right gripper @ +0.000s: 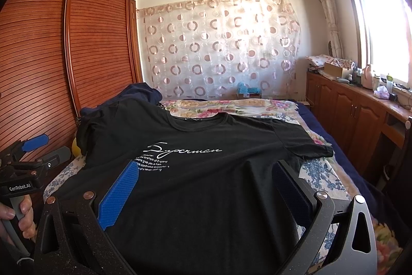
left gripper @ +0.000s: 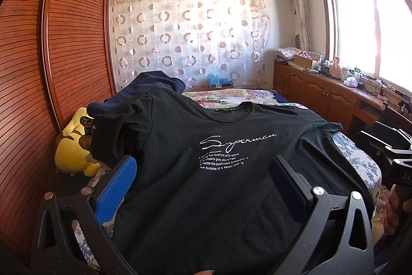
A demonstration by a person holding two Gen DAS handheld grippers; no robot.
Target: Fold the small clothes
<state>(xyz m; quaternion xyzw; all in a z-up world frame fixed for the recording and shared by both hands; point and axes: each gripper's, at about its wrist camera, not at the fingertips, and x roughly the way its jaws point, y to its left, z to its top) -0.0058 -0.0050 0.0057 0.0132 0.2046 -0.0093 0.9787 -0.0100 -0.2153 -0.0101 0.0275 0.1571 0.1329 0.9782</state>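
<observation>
Black cotton, front up: the T-shirt (left gripper: 219, 172) lies spread flat on the floral bedspread (left gripper: 360, 161), white script across its chest, collar toward the far wall. Left gripper (left gripper: 203, 177) hovers over the hem, fingers wide apart, nothing held. Right gripper (right gripper: 206, 184) likewise, spread wide. Yellow plush toy (left gripper: 74, 146) sits beside the wardrobe (left gripper: 38, 68).

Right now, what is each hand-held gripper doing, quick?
Left hand-held gripper: open, holding nothing, above the black T-shirt.
Right hand-held gripper: open, holding nothing.
</observation>
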